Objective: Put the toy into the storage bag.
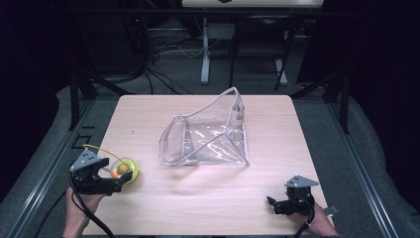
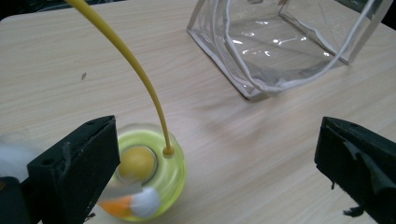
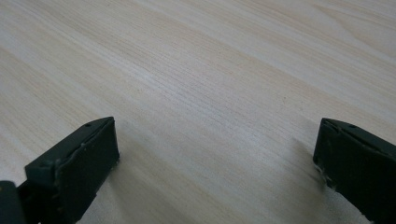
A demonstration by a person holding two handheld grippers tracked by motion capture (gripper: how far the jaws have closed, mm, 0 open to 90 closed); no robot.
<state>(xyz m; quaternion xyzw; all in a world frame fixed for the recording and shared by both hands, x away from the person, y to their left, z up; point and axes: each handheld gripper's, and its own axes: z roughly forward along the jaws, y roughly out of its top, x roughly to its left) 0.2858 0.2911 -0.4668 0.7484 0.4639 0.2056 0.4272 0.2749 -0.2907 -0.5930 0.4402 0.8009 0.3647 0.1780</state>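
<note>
From above, the left gripper (image 1: 110, 179) sits at the table's (image 1: 148, 208) near-left corner, right up against a small yellow-green toy (image 1: 126, 169) with a thin yellow wand (image 1: 101, 149) arcing out of it. Mid-table stands a clear pouch (image 1: 205, 134), its mouth propped open toward the left and the near edge, which looks handy for dropping the toy in. The right gripper (image 1: 274, 204) waits near the right front corner, well apart from both, probably parked until it is needed to steady the pouch.

Over to the left gripper view: jaws spread wide, gripping nothing. The toy (image 2: 147, 179) sits between them, hard by the left jaw, with a yellow ball in its ring and a blurred orange-and-white tuft at its near side. The wand (image 2: 126, 56) curves up and away to the top left. The pouch (image 2: 280, 46) lies beyond, open rim facing this way.

Right gripper view: jaws wide apart here too, nothing between them but bare wood (image 3: 210, 84), hovering low or resting, I can't tell which.
</note>
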